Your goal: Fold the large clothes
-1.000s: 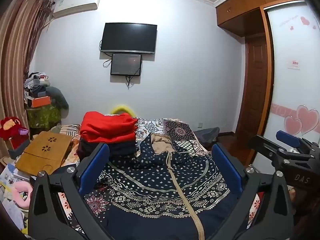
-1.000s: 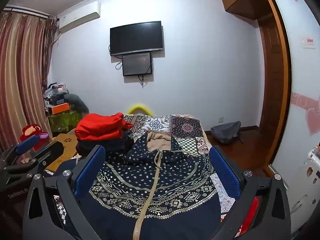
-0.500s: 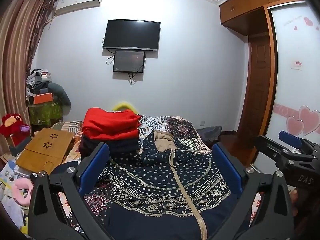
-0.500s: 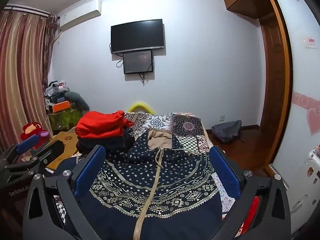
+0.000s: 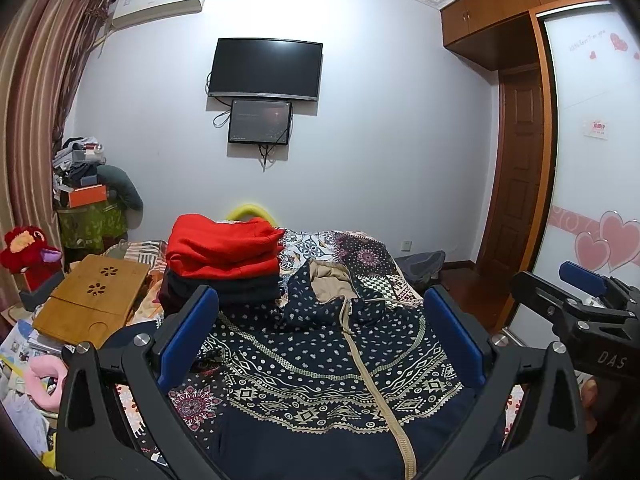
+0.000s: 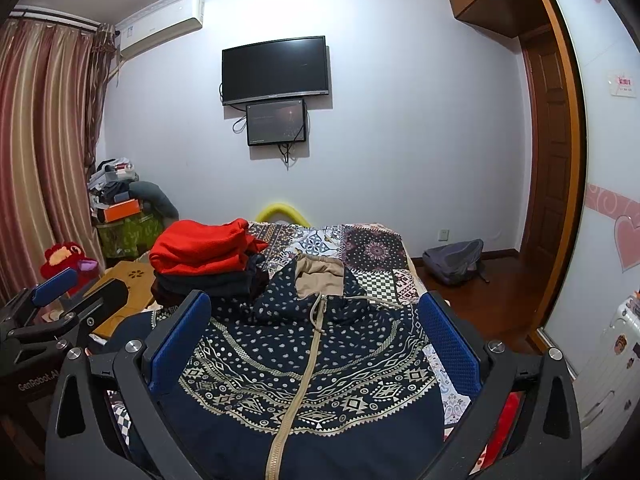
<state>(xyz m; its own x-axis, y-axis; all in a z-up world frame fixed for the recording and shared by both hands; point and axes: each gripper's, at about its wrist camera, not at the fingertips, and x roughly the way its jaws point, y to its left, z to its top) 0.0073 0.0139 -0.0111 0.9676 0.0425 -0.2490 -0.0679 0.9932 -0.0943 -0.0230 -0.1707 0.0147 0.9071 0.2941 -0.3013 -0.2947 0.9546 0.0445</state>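
A navy hooded jacket (image 5: 320, 364) (image 6: 308, 364) with a cream pattern and a beige zip lies spread flat on the bed, its hood towards the far wall. My left gripper (image 5: 320, 336) hovers open over its near part, blue pads wide apart and empty. My right gripper (image 6: 316, 336) is likewise open and empty above the jacket; it also shows at the right edge of the left wrist view (image 5: 576, 300). In the right wrist view the left gripper (image 6: 52, 312) sits at the left edge.
A stack of folded clothes (image 5: 224, 264) (image 6: 204, 260), red on top of dark ones, sits on the patterned bedspread (image 5: 360, 248) left of the hood. A wooden lap table (image 5: 92, 300) lies at the bed's left. A backpack (image 6: 456, 260) rests on the floor by the door.
Both cameras have tilted slightly upward, so the jacket and the stack sit lower in view. Both grippers stay open. The jacket has not moved.
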